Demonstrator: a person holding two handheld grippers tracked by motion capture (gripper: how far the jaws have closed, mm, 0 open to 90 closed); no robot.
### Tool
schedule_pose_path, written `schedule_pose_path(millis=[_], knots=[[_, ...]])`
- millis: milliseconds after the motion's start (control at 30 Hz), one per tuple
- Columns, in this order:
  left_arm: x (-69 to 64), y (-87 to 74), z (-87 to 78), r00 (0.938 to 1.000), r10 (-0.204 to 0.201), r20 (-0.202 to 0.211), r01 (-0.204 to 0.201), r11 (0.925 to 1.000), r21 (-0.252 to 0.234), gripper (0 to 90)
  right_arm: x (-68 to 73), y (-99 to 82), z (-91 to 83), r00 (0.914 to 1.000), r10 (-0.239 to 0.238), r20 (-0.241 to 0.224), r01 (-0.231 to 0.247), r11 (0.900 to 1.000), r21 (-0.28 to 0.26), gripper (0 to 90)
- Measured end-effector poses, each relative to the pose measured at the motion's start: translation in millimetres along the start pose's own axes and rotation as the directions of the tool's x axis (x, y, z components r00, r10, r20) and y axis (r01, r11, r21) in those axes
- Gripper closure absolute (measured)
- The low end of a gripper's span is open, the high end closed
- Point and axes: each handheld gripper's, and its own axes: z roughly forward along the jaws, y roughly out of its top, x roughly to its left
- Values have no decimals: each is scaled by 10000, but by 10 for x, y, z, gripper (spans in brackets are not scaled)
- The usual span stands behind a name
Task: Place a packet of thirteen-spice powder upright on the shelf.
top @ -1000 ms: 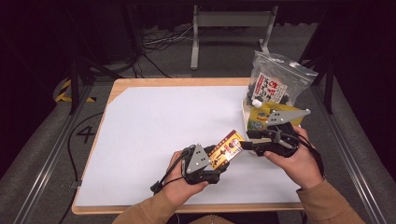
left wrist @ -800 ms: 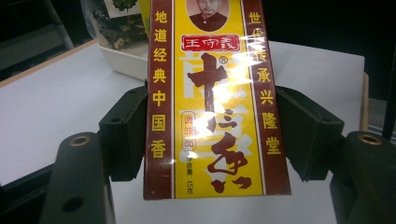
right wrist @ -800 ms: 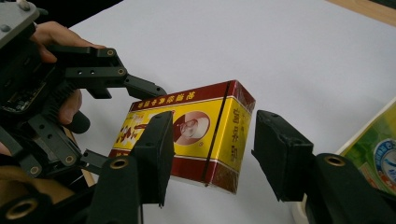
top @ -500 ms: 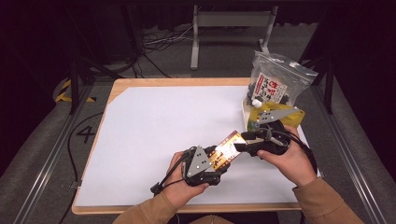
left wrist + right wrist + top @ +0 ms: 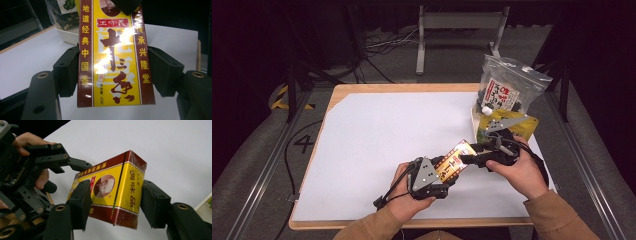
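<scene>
White worktop (image 5: 362,150), dark room: left hand-held gripper (image 5: 112,72) clamps yellow-red box (image 5: 453,162) above it, right hand-held gripper (image 5: 113,202) w/ jaws just reopened, straddling far end w/o clear contact; early release could drop box.

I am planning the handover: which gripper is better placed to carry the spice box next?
Probably the right gripper: its jaws sit around the free end of the spice box, nearer the tray. The left gripper clamps the other end.
</scene>
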Motion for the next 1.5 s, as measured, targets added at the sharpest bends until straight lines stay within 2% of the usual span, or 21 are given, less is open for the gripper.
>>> schedule_pose_path(millis=[200,367,433,533,667,700,733,867,900,1033,1100,1267,1500], knots=[[6,-7,8,9999,50,-109,-48,9999,144,326,63,27,-42,9998,-199,-19,198,9987,-471,558],[1,-14,18,9999,38,-154,-36,9999,163,326,101,42,-46,9998,-218,-27,216,9980,-594,596],[-1,-7,18,9995,200,-253,-196,9997,166,322,155,54,-65,9998,-208,21,209,9969,-762,625],[1,-6,24,9997,134,-222,-130,9998,172,315,185,67,-69,9997,-249,73,254,9965,-793,640],[5,-3,30,9999,-32,-147,35,9998,186,294,213,85,-73,9995,-213,-251,190,9959,-888,675],[3,7,28,9996,154,-245,-149,9997,192,292,223,86,-75,9995,-240,-221,218,9954,-935,678],[-3,13,27,9996,143,-242,-139,9997,189,288,234,88,-80,9994,-264,-239,238,9946,-1006,684],[23,26,24,9999,153,43,-154,9998,149,271,242,102,-105,9986,-448,-280,416,9937,-1045,688],[36,34,24,9998,5,197,-12,9994,340,271,247,108,-114,9985,-485,-262,456,9939,-1008,688],[76,40,11,9984,-158,543,116,9970,765,201,241,140,-200,9961,-887,32,886,9909,-1016,688],[79,50,-5,9987,-72,505,24,9954,957,197,228,152,-240,9937,-1105,202,1120,9882,-1049,688],[115,80,-53,9981,-271,560,207,9934,1130,201,182,206,-378,9854,-1574,650,1628,9826,-897,688],[213,83,-174,9980,-420,475,342,9876,1535,214,123,270,-528,9736,-2052,998,2123,9749,-667,688]])
